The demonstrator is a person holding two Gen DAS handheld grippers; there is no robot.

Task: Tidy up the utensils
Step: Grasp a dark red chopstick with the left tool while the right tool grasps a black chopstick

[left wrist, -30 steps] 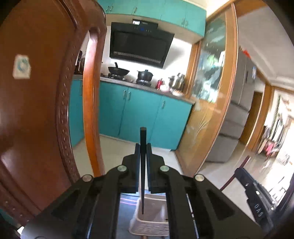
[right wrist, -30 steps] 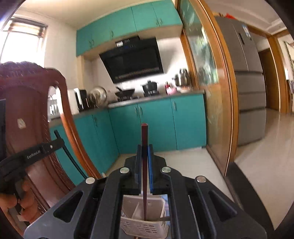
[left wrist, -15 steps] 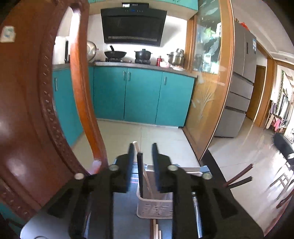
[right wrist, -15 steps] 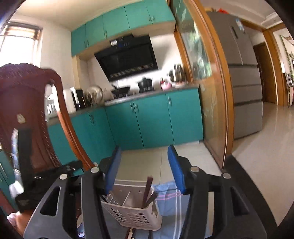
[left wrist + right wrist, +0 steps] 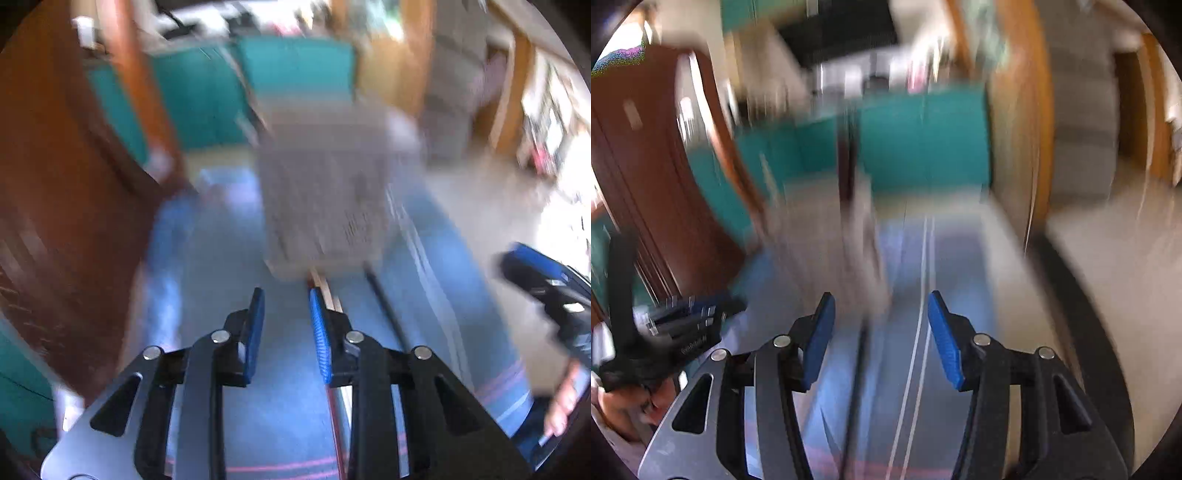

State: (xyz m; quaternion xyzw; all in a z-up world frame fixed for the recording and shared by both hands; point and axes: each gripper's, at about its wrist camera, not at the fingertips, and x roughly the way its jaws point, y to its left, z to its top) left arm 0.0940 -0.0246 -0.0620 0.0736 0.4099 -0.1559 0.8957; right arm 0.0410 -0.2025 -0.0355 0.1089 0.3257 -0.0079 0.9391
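Two views, both heavily motion-blurred.

Left wrist view: a blue cloth [image 5: 229, 258] with pale and pink stripes covers the surface. A dark wooden chair back [image 5: 66, 177] stands at left, teal cabinets [image 5: 291, 81] behind. A white perforated basket [image 5: 325, 199] stands on the cloth ahead of the left gripper [image 5: 286, 308], whose jaws are parted with nothing between them. Pale chopsticks [image 5: 327, 291] lie on the cloth from the basket's foot back past the right-hand finger, just beside it. A black chopstick [image 5: 384, 306] lies further right. The right gripper [image 5: 546, 288] shows at the right edge.

Right wrist view: same cloth [image 5: 960, 258], chair [image 5: 646, 184], cabinets [image 5: 923, 147]. The right gripper [image 5: 881, 314] is spread wide and empty. A dark stick [image 5: 858, 369] lies between its fingers on the cloth; the basket [image 5: 827, 236] is a blur ahead. The left gripper [image 5: 676, 328] appears at left, state indiscernible here.
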